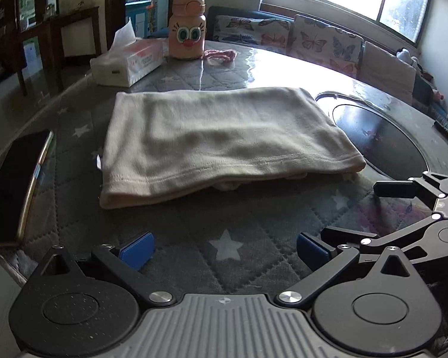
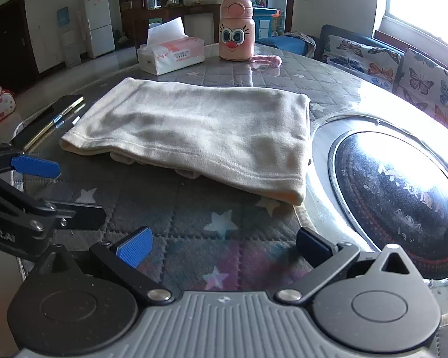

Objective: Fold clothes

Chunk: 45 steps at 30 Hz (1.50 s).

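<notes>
A cream garment [image 1: 218, 143] lies folded into a flat rectangle on the grey star-quilted table cover [image 1: 224, 247]; the right wrist view shows the same garment [image 2: 200, 134] from its other near corner. My left gripper [image 1: 224, 252] hangs open just short of the garment's near hem, nothing between its blue pads. My right gripper [image 2: 224, 247] is open too, over the cover in front of the garment. Each gripper shows at the edge of the other's view: the right gripper [image 1: 382, 211] at the left view's right side, the left gripper [image 2: 59, 188] at the right view's left side.
A dark phone [image 1: 12, 185] lies left of the garment. Behind it stand a tissue box [image 1: 128, 62], a pink cartoon-face bottle [image 1: 188, 29] and a pink cord [image 1: 221, 55]. A glossy black round inset [image 2: 400, 197] fills the table's right side. A butterfly-print sofa [image 1: 313, 41] runs beyond.
</notes>
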Motion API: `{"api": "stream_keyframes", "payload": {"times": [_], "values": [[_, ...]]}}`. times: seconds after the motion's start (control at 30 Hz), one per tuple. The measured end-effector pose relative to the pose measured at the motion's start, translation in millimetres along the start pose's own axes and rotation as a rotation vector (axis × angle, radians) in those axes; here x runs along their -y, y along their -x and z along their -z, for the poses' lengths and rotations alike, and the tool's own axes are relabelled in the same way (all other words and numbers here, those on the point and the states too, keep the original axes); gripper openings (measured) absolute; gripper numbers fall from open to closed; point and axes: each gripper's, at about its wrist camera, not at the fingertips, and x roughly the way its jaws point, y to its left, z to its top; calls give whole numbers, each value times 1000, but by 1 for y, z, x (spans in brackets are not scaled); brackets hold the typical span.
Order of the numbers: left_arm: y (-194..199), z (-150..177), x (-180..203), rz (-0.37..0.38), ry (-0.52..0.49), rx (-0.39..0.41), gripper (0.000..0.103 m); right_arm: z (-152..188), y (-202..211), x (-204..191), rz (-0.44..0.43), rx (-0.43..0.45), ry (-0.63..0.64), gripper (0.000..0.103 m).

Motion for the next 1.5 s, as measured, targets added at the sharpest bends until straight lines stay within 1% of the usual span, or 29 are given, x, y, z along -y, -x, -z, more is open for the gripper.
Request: {"api": "stream_keyframes", "payload": {"times": [0.17,0.3,0.5,0.67,1.07,1.5], "values": [[1,0,2,-30,8,-19,103,1,0,0,-1,3,6,103],[0,-1,3,-85,23,-26,103,2,0,1,-9,13,13,103],[-4,-1,5,-139,44,-39,103,4,1,2,-19,26,23,103],[-9,-1,14,-200,40,-45,103,6,1,4,-28,45,31,103],[-14,-6,15,-245,104,-46,103,7,2,6,-44,50,42,103],[-14,-5,15,-242,97,-29,103,8,1,6,-47,52,52,103]]}}
